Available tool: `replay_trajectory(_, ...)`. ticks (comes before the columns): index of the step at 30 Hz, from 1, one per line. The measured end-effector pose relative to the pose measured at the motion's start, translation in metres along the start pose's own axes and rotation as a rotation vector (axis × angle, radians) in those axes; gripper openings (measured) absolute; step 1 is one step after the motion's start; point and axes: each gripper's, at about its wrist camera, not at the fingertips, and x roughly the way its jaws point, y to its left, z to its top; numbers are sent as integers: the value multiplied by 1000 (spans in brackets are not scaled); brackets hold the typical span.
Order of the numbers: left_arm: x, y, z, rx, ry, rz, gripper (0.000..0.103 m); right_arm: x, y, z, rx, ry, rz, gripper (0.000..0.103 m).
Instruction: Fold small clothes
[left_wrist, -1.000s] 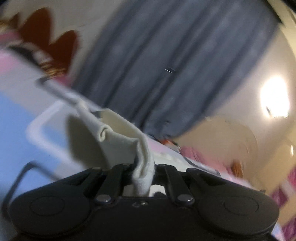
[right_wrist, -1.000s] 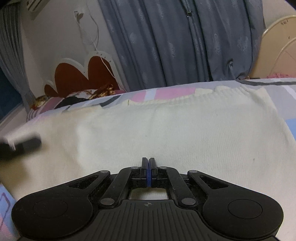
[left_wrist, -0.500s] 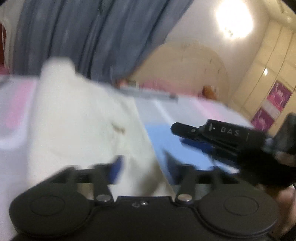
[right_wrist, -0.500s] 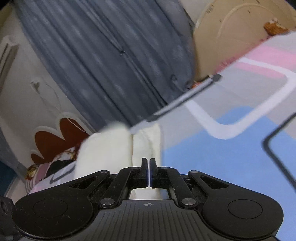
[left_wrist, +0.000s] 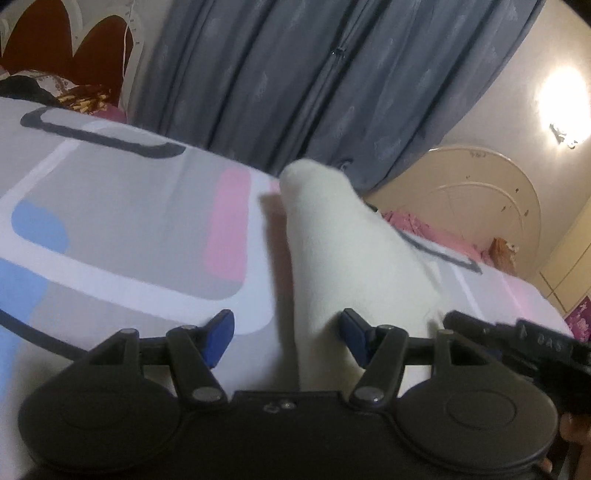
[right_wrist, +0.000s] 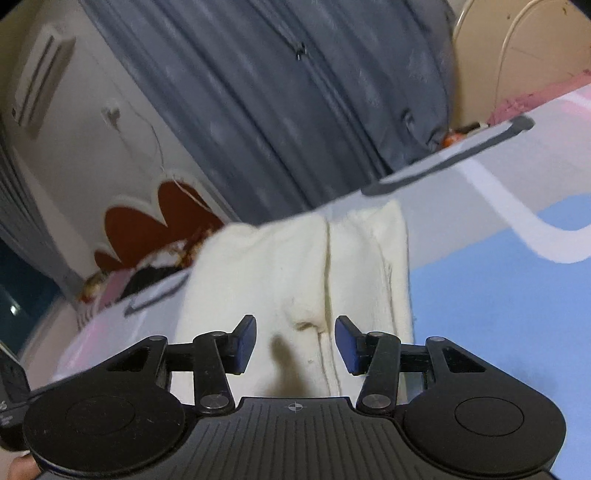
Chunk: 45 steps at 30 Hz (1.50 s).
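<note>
1. Cream garment (right_wrist: 295, 280): small knit piece, folded into a long narrow stack, lying on the bed (right_wrist: 498, 295). In the right wrist view a seam or fold line runs down its middle, layered edges show on its right side, and a small brownish mark sits near the seam. In the left wrist view the same garment (left_wrist: 343, 251) reaches from between the fingers away toward the curtain.
2. Writing: pale letters on the right gripper's black body, seen at the right edge of the left wrist view, appear to read "DAS"; blurred.
3. Left gripper (left_wrist: 286, 338): level and low over the bed, fingers apart, blue pads showing; the garment's near end lies in the gap, beside the right-hand pad. Nothing clamped.
4. Right gripper (right_wrist: 295, 341): rolled to one side so the bed slants in its view, fingers apart, blue pads either side of the garment's near end. Nothing clamped. Its black body (left_wrist: 524, 341) appears just beside the left gripper.
5. Bed cover: grey, white, pink and blue rounded shapes with dark outlines.
6. Surroundings: blue-grey curtain (left_wrist: 332, 81), red and white scalloped headboard (right_wrist: 155, 221), wall air conditioner (right_wrist: 40, 77), lit wall lamp (left_wrist: 563, 99).
</note>
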Motion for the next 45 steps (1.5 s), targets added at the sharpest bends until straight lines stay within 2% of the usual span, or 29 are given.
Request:
replay_trajectory(8, 2, 10, -2, 0, 15, -20, 65, 29, -1, 4, -11, 64, 29, 48)
replay_trajectory(9, 0, 8, 0, 5, 16, -19, 65, 30, 2, 5, -26, 68, 23, 34)
replay_trajectory(10, -2, 7, -1, 11, 19, -19, 65, 32, 7, 4, -57, 81, 14, 11)
replay_trajectory(13, -4, 0, 3, 33, 12, -15, 63, 21, 25, 0, -169, 55, -28, 10)
replay_trajectory(16, -4, -12, 7, 48, 17, -40, 60, 2, 32, 1, -206, -11, -49, 10)
replay_trajectory(18, -3, -26, 8, 85, 20, -58, 61, -15, 29, 2, -201, -48, -61, 10)
replay_trajectory(20, 6, -39, 6, 115, 60, -59, 61, -31, 19, 2, -181, -61, -86, 10)
replay_trajectory(22, 22, -45, 0, 113, 132, -57, 61, -30, 0, -3, -143, -33, -130, 10)
replay_trajectory(23, 25, -45, -2, 110, 134, -53, 61, -23, -10, -4, -107, 0, -147, 10)
replay_trajectory(26, 25, -45, -4, 107, 124, -53, 61, -23, -22, -10, -77, 1, -114, 10)
replay_trajectory(29, 18, -41, -6, 109, 90, -49, 59, -30, -20, -7, -86, -23, -69, 10)
replay_trajectory(32, 19, -36, -11, 136, 97, -22, 62, -27, -13, -6, -107, -11, -47, 10)
replay_trajectory(35, 19, -35, -12, 152, 99, -29, 63, -12, -15, -10, -141, 42, -110, 10)
replay_trajectory(38, 1, -34, -10, 169, 85, -37, 59, -25, -23, -7, -76, 6, -110, 10)
replay_trajectory(40, -17, -31, -12, 186, 56, -62, 60, -52, -22, -7, -57, -83, -157, 32)
replay_trajectory(42, -26, -31, -20, 196, 61, -72, 60, -71, -18, -9, -66, -122, -135, 32)
replay_trajectory(44, -31, -36, -32, 231, 74, -66, 60, -79, -5, -15, -126, -120, -109, 30)
replay_trajectory(45, -32, -38, -39, 241, 83, -65, 60, -81, 6, -21, -170, -100, -98, 22)
